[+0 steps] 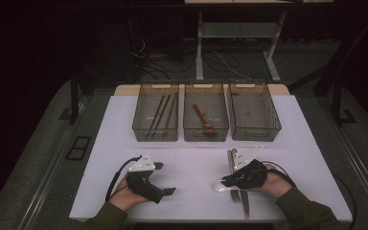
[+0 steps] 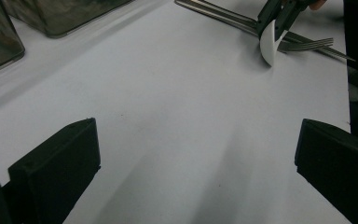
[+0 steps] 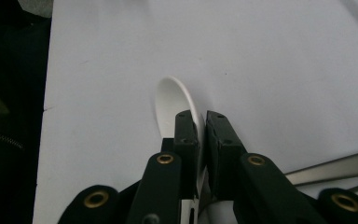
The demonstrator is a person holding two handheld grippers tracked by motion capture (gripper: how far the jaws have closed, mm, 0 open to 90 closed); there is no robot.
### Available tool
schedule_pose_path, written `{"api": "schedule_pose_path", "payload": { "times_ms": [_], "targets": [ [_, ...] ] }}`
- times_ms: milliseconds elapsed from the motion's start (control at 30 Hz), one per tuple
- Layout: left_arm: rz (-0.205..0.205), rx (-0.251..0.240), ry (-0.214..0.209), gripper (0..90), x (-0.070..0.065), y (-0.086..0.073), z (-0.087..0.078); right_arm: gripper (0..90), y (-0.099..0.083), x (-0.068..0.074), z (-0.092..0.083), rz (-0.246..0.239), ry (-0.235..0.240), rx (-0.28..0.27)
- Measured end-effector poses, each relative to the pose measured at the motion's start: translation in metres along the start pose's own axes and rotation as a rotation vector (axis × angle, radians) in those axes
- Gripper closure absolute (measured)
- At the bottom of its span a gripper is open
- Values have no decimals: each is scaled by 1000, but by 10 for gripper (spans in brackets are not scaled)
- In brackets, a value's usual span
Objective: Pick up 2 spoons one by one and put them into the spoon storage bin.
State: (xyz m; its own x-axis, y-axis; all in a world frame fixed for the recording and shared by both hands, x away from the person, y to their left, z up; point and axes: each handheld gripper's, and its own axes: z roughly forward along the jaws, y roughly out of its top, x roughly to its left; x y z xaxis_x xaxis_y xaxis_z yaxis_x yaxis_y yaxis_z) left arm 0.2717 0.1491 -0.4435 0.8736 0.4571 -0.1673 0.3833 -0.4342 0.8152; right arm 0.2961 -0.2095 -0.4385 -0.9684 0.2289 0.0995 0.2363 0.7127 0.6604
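Your right hand-held gripper (image 3: 201,122) is pinched on the rim of the small, smooth white spoon (image 3: 175,102) at the white desk's (image 1: 191,163) near edge; it's light, stiff and slippery, so grip nearer the handle.

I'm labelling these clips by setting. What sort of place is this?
Probably a lab or workshop set up for recording cutlery sorting: a white table with three clear bins, a person's hand-held grippers, and desk legs with loose cables on a dark floor.

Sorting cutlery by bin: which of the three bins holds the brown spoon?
The middle bin: the brown spoon lies in it. The left bin holds dark sticks.
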Motion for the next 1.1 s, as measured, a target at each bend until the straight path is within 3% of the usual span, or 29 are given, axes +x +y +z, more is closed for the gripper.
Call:
{"api": "schedule_pose_path", "payload": {
  "times_ms": [300,600,700,1100],
  "targets": [
    [2,-2,-1,0,0,0,-1,835,0,-1,-3,14,-16,-7],
    [2,-3,0,0,0,0,-1,836,0,-6,-13,50,-55,-57],
    [1,-3,-1,0,0,0,-1,836,1,-5,-16,101,-60,-86],
    [3,-2,0,0,0,0,-1,836,4,-11,-27,135,-111,-148]
  ]
}}
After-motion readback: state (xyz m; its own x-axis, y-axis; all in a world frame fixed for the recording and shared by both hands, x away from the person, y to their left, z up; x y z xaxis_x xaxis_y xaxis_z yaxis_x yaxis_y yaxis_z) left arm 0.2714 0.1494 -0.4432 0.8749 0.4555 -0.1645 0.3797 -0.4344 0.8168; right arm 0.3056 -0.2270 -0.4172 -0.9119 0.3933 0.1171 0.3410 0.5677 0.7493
